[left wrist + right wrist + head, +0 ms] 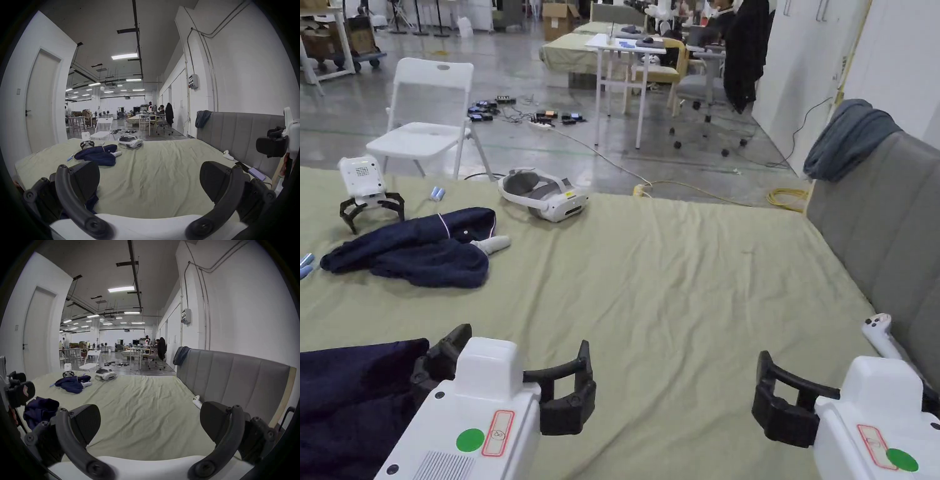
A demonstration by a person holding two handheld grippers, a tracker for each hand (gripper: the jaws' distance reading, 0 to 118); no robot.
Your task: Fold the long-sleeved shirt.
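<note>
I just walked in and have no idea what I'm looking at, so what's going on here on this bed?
A person holds a gripper in each hand above a bed sheet. The left gripper and right gripper are both open and hold nothing. A crumpled dark blue garment lies beside the left gripper, not yet spread or folded. A second dark blue garment lies bunched farther off, near a spare gripper and a white headset. Folding hasn't begun.
</note>
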